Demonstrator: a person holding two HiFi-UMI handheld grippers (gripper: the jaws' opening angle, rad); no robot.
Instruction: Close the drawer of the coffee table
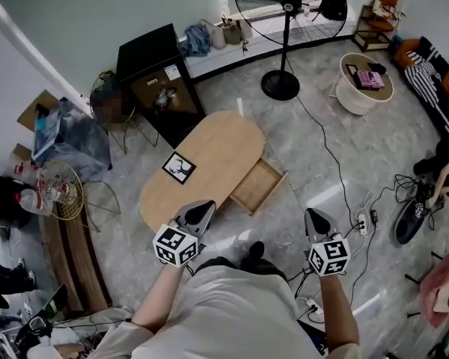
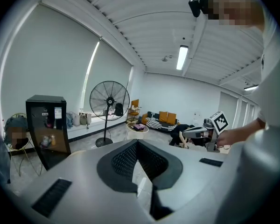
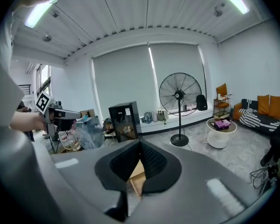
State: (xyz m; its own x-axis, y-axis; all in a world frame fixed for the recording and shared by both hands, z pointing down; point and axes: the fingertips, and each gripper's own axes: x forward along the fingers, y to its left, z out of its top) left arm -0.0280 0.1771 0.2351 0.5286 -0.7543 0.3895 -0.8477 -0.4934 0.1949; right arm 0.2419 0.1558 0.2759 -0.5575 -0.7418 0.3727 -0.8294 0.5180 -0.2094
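An oval wooden coffee table [image 1: 209, 152] stands on the grey floor in the head view. Its drawer [image 1: 257, 186] is pulled out from the right side, and its inside looks empty. My left gripper [image 1: 204, 206] hovers over the table's near end, jaws shut and empty. Out over the floor, my right gripper [image 1: 312, 215] sits to the near right of the drawer, also shut and empty. In the right gripper view, the drawer's wood [image 3: 137, 177] shows below the shut jaws of the right gripper [image 3: 140, 143]. The left gripper [image 2: 137, 143] points toward the fan.
A black-and-white card [image 1: 178, 167] lies on the tabletop. Behind the table stand a black cabinet [image 1: 161, 81] and a standing fan [image 1: 288, 21]. A round white side table [image 1: 365, 81] is at far right. Cables and a power strip [image 1: 363, 219] lie near a black shoe [image 1: 409, 219].
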